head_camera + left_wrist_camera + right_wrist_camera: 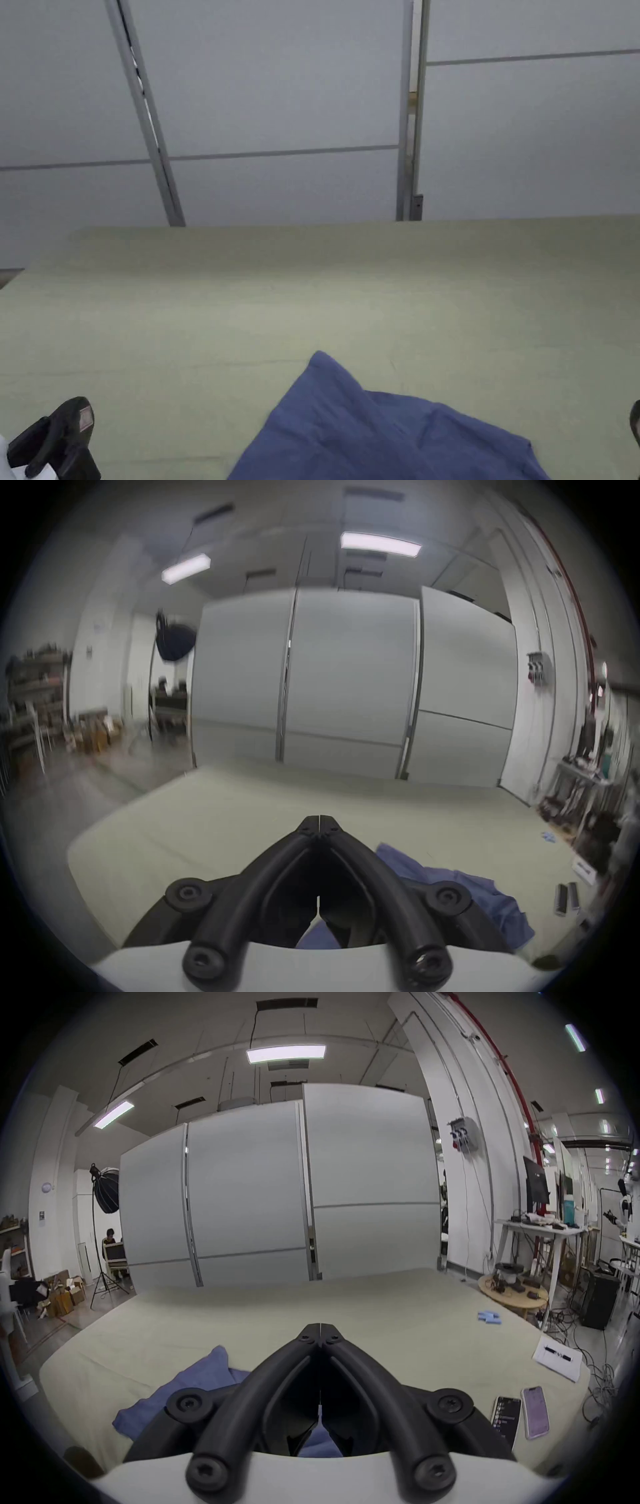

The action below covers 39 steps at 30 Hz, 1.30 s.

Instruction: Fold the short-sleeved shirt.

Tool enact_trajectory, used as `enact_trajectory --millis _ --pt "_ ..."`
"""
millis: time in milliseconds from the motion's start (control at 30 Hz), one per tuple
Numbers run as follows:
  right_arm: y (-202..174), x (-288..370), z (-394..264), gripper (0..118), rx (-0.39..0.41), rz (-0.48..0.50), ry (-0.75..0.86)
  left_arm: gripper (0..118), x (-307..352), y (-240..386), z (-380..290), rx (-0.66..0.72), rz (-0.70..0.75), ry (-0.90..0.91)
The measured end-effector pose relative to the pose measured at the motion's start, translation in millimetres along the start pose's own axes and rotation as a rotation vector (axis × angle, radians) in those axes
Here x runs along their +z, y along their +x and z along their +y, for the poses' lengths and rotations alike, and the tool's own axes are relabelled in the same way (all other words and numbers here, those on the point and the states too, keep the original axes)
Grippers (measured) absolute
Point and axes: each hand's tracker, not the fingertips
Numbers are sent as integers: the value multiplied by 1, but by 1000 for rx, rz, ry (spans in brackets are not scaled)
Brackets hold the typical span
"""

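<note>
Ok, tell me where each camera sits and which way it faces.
Head view: on the person's head, facing over the table to the partition panels; left gripper at bottom left.
Left gripper view: rides the left gripper, jaws closed, blue shirt to its right.
Right gripper view: rides the right gripper, jaws closed, shirt to its left.
All share shirt, table, panels.

No legible text anywhere.

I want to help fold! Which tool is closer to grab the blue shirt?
Probably the right tool: in the head view it sits nearer the shirt's edge than the left tool. Both are shut, so either must open first.
</note>
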Motion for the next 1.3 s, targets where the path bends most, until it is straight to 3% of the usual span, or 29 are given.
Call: enact_trajectory --millis 67,200,233,267,300,333,367,433,467,533,567,633,667,700,733,767,933,1000,1033,1067,1100,1133,1167,1233,1300 --pt "-1 1 2 2 0 -1 -6 0 -10 -4 -8 -28 -26 -57" --pt "-2 4 7 2 20 -2 4 2 -57 -11 -41 101 -185 -325" --pt "0 3 5 2 19 -4 -3 34 -77 -12 -62 118 -171 -399" --pt "3 3 2 2 8 -6 -17 108 -102 -13 -87 124 -155 -501" --pt "5 4 0 2 -5 -7 -33 118 -125 -12 -113 111 -115 -650" --pt "7 6 -3 2 -13 -10 -51 118 -145 -23 -139 93 -153 -712" --pt "10 8 -6 2 -13 -17 -62 118 -160 -30 -161 76 -57 -870" --pt "17 12 -13 2 -11 -34 -93 117 -179 -34 -191 68 10 -897" --pt "22 13 -18 2 -7 -52 -116 114 -156 -17 -199 78 28 -910" --pt "30 14 -28 2 -1 -82 -168 98 -152 -8 -206 120 22 -912" --pt "34 12 -34 2 -2 -94 -198 79 -152 -3 -209 131 24 -917" --pt "41 4 -48 5 13 -88 -275 61 -165 -1 -215 46 149 -933" --pt "44 -7 -58 27 36 -73 -367 43 -163 3 -213 13 154 -915" --pt "47 -21 -70 60 69 -60 -480 10 -161 7 -209 -3 141 -911" --pt "52 -36 -84 101 101 -36 -590 3 -159 7 -203 1 131 -902" --pt "58 -52 -101 118 121 -40 -709 3 -152 7 -198 49 59 -867" --pt "80 -101 -175 115 164 -88 -1026 3 -126 5 -183 74 17 -851" --pt "82 -114 -201 113 104 -80 -1210 3 -122 10 -182 69 17 -857" --pt "83 -112 -198 111 -20 -86 -1137 3 -119 10 -184 63 14 -859" --pt "83 -111 -186 108 -30 -139 -1084 3 -117 12 -186 57 4 -871" --pt "79 -105 -173 87 -40 -153 -1048 3 -113 12 -184 54 6 -868" --pt "76 -96 -162 31 -73 -146 -966 3 -109 10 -183 67 -5 -853" --pt "72 -83 -147 3 -144 -86 -877 3 -101 10 -178 100 -17 -818" --pt "67 -61 -127 3 -222 -68 -768 3 -85 9 -164 172 -38 -762" --pt "72 -40 -103 3 -398 -45 -632 3 -59 6 -138 244 -59 -645"
